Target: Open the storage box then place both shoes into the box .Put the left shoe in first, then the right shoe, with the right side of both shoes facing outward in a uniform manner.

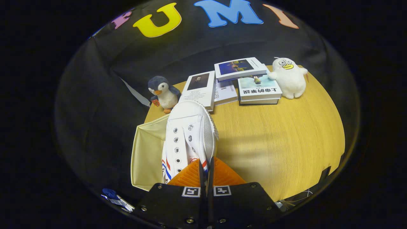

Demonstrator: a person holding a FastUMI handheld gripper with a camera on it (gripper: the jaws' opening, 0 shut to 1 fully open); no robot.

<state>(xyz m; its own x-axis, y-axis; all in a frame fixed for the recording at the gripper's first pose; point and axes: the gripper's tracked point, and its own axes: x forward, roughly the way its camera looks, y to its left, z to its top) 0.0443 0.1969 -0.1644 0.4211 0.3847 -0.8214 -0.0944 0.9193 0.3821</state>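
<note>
Seemingly, gripper (206, 165) tight on white shoe (188, 133)

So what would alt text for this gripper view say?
The gripper is shut on a white shoe, held above an open cream storage box on a wooden table. Beyond sit books, a penguin toy and a white plush.

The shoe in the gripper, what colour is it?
White shoe, red and blue stripes on its side; gripper shut on it, gripper view.
</note>
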